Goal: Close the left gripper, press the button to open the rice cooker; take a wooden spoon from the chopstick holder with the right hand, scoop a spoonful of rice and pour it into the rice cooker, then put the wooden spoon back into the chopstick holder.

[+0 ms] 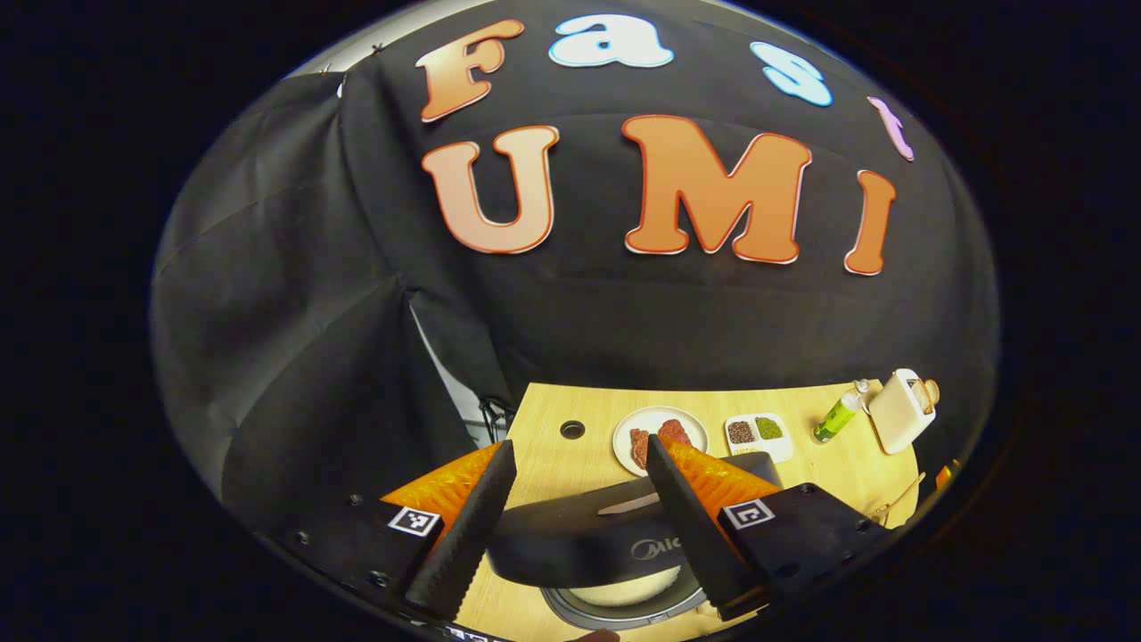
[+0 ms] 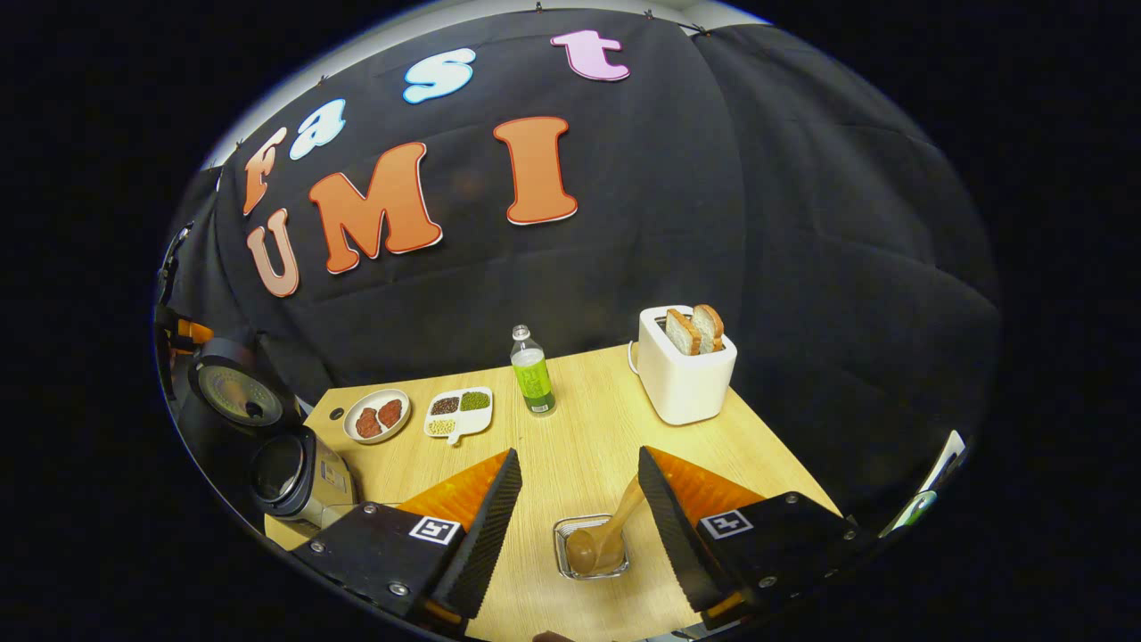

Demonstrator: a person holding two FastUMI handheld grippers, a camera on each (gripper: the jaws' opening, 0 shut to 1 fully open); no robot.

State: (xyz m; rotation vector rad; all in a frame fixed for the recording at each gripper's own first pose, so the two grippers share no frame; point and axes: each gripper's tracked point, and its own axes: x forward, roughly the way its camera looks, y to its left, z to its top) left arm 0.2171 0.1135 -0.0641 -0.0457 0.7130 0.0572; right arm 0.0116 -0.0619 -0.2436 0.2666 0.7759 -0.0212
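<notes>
While both grippers' fingers stand open, the wooden spoon (image 2: 606, 535) leans in the chopstick holder (image 2: 590, 546), handle up-right.

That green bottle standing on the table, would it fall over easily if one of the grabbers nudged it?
Probably yes. The green bottle is tall and slim on a small base, so a push near its cap would likely tip it. Being round, it would then likely roll across the smooth wooden table. It looks full, which may steady it somewhat.

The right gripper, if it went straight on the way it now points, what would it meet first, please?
Most likely the wooden spoon standing in the chopstick holder, between the open right gripper and the table; depth is hard to judge.
</notes>
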